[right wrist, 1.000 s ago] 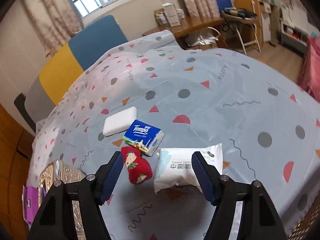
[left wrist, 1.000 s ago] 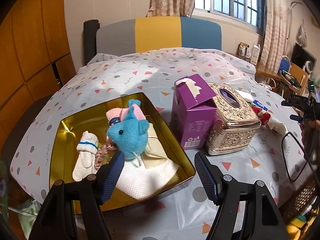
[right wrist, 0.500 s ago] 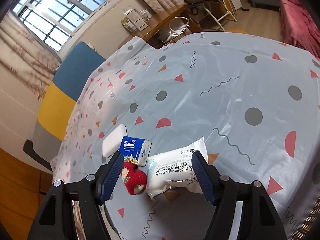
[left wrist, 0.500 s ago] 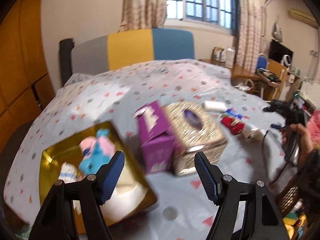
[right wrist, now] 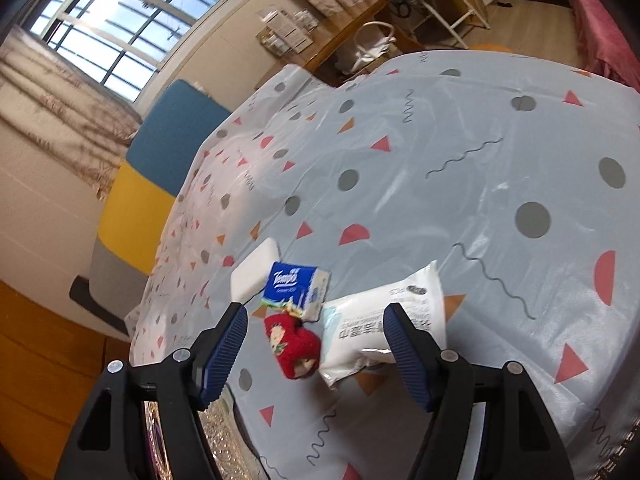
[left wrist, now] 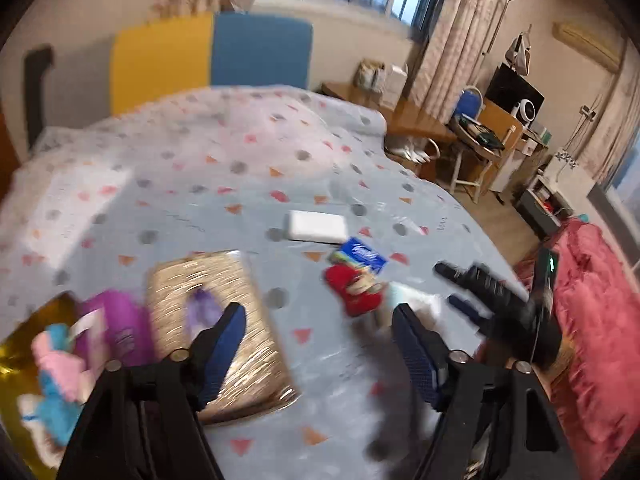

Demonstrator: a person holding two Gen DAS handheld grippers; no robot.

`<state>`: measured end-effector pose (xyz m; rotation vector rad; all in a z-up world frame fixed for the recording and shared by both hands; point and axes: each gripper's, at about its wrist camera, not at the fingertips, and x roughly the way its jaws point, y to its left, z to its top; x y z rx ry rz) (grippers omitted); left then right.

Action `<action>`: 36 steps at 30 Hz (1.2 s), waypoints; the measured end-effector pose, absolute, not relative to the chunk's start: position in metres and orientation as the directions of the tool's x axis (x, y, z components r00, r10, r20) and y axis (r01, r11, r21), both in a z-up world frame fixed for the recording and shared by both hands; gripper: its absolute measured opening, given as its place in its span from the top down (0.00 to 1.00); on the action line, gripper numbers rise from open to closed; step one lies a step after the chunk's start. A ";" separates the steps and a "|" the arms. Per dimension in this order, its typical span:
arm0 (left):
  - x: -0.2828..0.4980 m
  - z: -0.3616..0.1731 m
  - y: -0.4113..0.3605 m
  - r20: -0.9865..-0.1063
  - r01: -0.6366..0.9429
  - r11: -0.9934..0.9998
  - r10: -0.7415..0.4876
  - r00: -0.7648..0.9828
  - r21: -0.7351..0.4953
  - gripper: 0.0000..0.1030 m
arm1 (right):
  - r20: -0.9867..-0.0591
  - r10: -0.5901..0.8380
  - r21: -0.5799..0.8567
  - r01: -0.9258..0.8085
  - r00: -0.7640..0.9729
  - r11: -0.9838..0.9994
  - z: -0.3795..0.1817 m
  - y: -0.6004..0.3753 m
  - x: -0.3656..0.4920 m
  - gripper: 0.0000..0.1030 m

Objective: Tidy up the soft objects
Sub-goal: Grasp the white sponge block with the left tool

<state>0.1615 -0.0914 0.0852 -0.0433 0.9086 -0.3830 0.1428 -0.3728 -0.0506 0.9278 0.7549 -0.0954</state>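
Observation:
A red plush sock (right wrist: 294, 347) lies on the patterned sheet, between the tips of my open, empty right gripper (right wrist: 316, 334). Touching it are a blue Tempo tissue pack (right wrist: 298, 290), a white wet-wipes pack (right wrist: 384, 320) and a white sponge (right wrist: 254, 272). In the blurred left wrist view my left gripper (left wrist: 318, 334) is open and empty above the sheet, with the red sock (left wrist: 354, 290) just ahead of it. The blue plush toy (left wrist: 54, 404) and pink item (left wrist: 60, 354) sit in the gold tin (left wrist: 12, 344) at far left. The right gripper (left wrist: 496, 304) shows at right.
A gold ornate tissue box (left wrist: 218, 328) and a purple carton (left wrist: 116, 328) stand between the tin and the sock. The bed's right edge drops to the floor, with a red cover (left wrist: 596, 320) beyond. A desk and chairs (left wrist: 472, 136) stand at the back right.
My left gripper has swung right, away from the gold tin, and now faces the red sock. My right gripper has tilted and come closer to the sock and wipes pack.

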 end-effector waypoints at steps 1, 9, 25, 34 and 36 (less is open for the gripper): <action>0.176 0.083 -0.103 -0.774 0.305 0.931 -0.340 0.534 -0.199 0.18 | -0.619 0.244 0.692 0.373 0.746 0.618 -0.049 -0.371 0.143 0.30; 0.302 0.021 -0.159 -0.895 0.109 0.972 -0.235 0.380 -0.209 0.00 | -0.573 0.298 0.739 0.326 0.763 0.589 -0.048 -0.372 0.143 0.30; 0.407 -0.071 -0.210 -0.942 0.172 0.981 -0.142 0.304 -0.092 0.00 | -0.472 0.464 0.844 0.233 0.749 0.482 -0.055 -0.368 0.148 0.28; 0.407 -0.094 -0.203 -0.958 0.142 0.990 -0.062 0.279 -0.023 0.29 | -0.463 0.484 0.855 0.229 0.742 0.466 -0.057 -0.366 0.149 0.28; 0.402 -0.086 -0.196 -0.956 0.162 0.987 -0.069 0.286 -0.023 0.52 | -0.469 0.483 0.851 0.232 0.739 0.472 -0.057 -0.366 0.149 0.28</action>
